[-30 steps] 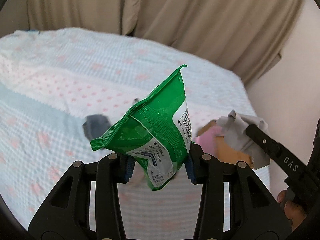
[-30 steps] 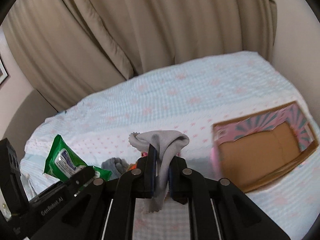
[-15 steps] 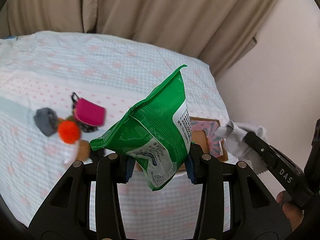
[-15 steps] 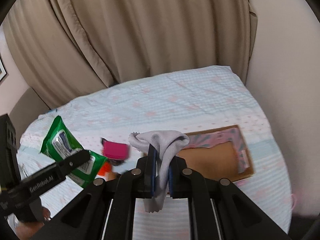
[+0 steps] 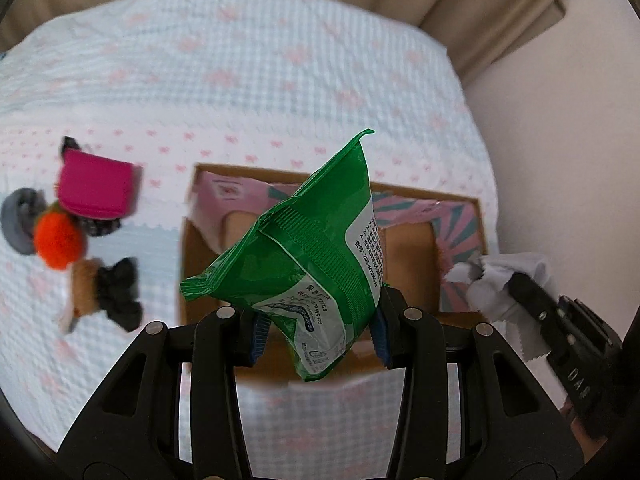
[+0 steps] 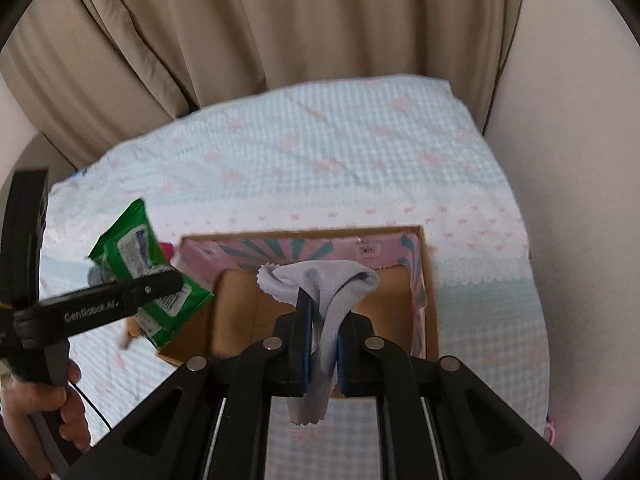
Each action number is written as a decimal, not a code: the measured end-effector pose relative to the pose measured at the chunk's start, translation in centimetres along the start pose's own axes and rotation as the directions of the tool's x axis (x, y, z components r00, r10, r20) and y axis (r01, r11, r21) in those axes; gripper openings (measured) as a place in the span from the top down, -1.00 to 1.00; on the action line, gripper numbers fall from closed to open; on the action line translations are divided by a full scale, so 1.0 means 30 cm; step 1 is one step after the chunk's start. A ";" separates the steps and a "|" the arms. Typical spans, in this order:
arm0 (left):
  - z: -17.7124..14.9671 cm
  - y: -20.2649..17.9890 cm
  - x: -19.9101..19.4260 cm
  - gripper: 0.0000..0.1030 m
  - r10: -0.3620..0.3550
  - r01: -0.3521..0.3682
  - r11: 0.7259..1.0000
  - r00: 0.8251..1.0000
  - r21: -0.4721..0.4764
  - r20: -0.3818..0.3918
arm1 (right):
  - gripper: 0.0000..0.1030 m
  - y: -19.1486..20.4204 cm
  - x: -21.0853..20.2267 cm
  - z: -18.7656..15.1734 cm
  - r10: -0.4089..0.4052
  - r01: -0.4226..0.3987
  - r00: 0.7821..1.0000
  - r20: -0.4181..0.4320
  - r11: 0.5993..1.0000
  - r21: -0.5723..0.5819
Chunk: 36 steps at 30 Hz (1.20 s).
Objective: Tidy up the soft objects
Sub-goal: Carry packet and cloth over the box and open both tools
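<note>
- The left gripper (image 5: 316, 334) is clamped on the lower part of the green pack (image 5: 308, 256), its jaws held apart by the pack's width; most of the pack stands up past the pads.
- The right gripper (image 6: 322, 344) has its jaws pinched nearly together on the grey cloth (image 6: 328, 292), which folds over the tips and hangs out below them.
- A second ago the box (image 5: 404, 252) sat off to the right of the left jaws, half hidden; now it lies straight ahead of and under both pairs of jaws, open side up.
- In the right view the cloth hangs over the box's bare brown floor; the pack is at the box's left edge, partly outside the rim.
- The pile of small items (image 5: 64, 236) has slid to the left of the left jaws, on the bedspread (image 5: 280, 64).
- My reading: the carry is nearly done and the drop is next; the pack likely needs a little more travel inward first.
</note>
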<state>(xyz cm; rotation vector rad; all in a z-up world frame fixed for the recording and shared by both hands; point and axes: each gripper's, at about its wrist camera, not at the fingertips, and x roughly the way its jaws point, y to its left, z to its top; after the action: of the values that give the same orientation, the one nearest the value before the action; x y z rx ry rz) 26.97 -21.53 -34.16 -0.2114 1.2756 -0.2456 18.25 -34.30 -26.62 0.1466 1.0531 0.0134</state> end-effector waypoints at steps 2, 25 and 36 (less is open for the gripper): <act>0.022 0.002 0.098 0.27 -0.006 0.005 1.000 0.998 -0.021 -0.057 | 0.82 -0.014 0.080 -0.007 0.016 -0.016 0.999 -0.038 1.000 -0.013; 0.068 -0.027 0.203 -1.00 0.117 -0.111 0.991 0.990 0.070 -0.083 | -1.00 -0.027 0.353 -0.095 0.029 -0.064 0.981 -0.191 0.982 -0.180; 0.027 -0.045 0.001 -1.00 0.101 -0.100 0.993 0.995 0.067 -0.013 | -1.00 -0.019 0.185 -0.083 0.027 -0.042 0.995 -0.094 0.987 -0.152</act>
<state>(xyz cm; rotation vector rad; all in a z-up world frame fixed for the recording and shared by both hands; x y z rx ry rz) 27.66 -22.81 -33.57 -0.0881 1.2881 -0.2031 18.81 -34.14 -32.70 0.0240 1.1362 0.1337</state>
